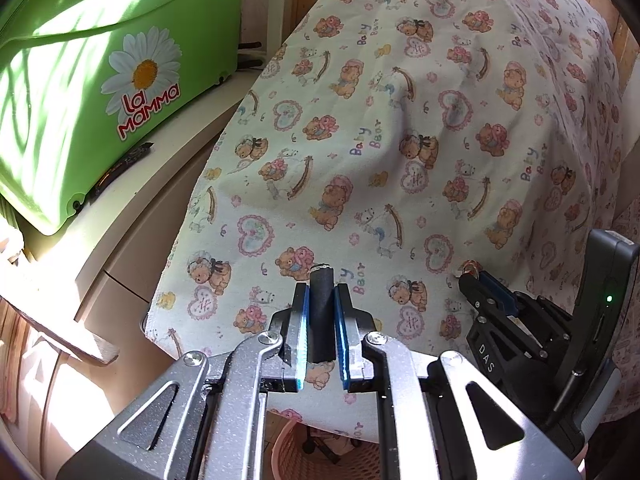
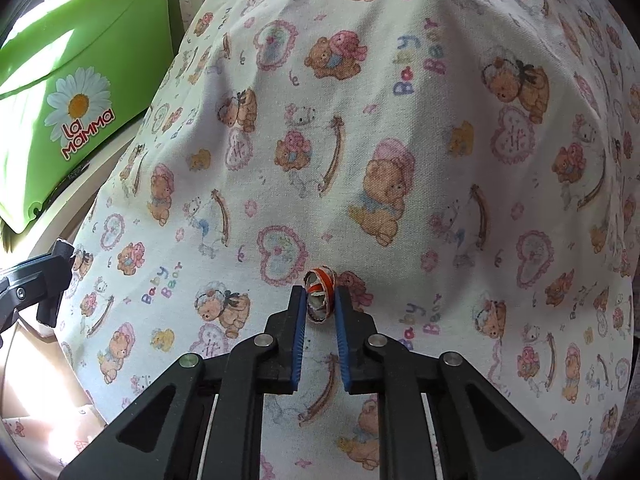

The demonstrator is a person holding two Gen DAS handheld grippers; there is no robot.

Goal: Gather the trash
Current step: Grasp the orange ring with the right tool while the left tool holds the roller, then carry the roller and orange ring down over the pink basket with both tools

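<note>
Two hand-held grippers over a table draped in a teddy-bear cloth (image 1: 400, 128). Left gripper (image 1: 322, 294): jaws narrow and clamped on a black tube (image 1: 321, 312), a dark cylinder with a pale ring at its far end, standing upright between the blue pads and reaching past the fingertips. Right gripper (image 2: 319, 296): jaws narrow and pinched on a small crumpled wrapper (image 2: 319, 294), orange and white, caught right at the fingertips, with the gap behind it between the pads left free. Same right gripper (image 1: 478, 278) in the left wrist view, low on the right, just above the cloth, with the wrapper (image 1: 469, 267) at its tip. Green plastic bin (image 1: 100, 80) with a daisy sticker and the words "La Mamma" off to the left, well apart from both grippers. Pink basket (image 1: 292, 456) partly visible below the cloth's edge, under the left gripper.
</note>
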